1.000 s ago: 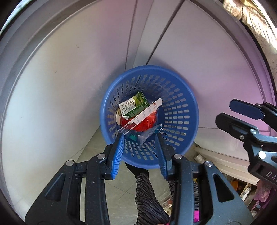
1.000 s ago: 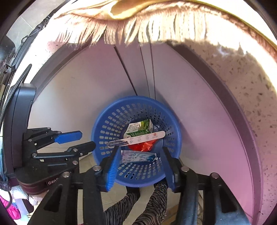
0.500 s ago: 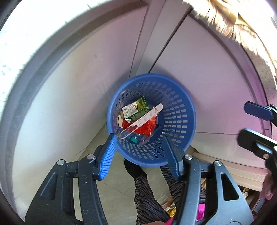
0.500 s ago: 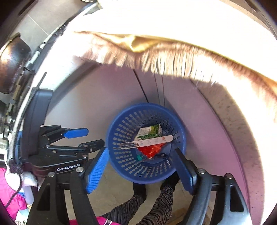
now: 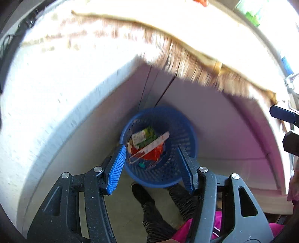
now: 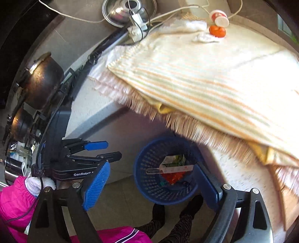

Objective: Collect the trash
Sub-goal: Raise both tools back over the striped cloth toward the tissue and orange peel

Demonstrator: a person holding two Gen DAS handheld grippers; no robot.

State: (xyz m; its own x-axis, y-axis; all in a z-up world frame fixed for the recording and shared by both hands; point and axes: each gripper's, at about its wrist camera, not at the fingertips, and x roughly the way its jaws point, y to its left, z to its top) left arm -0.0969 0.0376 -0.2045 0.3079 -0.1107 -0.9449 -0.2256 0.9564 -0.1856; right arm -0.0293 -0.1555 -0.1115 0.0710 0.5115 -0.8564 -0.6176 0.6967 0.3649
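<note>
A blue mesh basket (image 5: 185, 130) (image 6: 142, 164) stands on the floor below the counter. In it lie a green carton (image 5: 143, 137) (image 6: 173, 160), a long white wrapped utensil (image 5: 153, 145) (image 6: 173, 169), a red wrapper (image 5: 155, 152) (image 6: 173, 176) and a small teal piece (image 5: 142, 164). My left gripper (image 5: 151, 149) (image 6: 114, 149) hangs well above the basket, open and empty. My right gripper (image 6: 152, 166) (image 5: 280, 123) is also high above it; its jaws are opening, with nothing between them. On the counter's far side lie an orange item (image 6: 216, 30), a small white cup (image 6: 220, 18) and a crumpled tissue (image 6: 205, 37).
A striped fringed cloth (image 6: 205, 74) covers the counter and hangs over its edge above the basket. Dark pots (image 6: 44, 80), a metal lid (image 6: 129, 9) and cables sit at the left. The person's legs (image 6: 186, 220) stand right behind the basket; a pink sleeve (image 6: 13, 200) is at the lower left.
Both grippers let go of small packets into the basket, widened their jaws and rose away from it. The countertop has come into the right wrist view.
</note>
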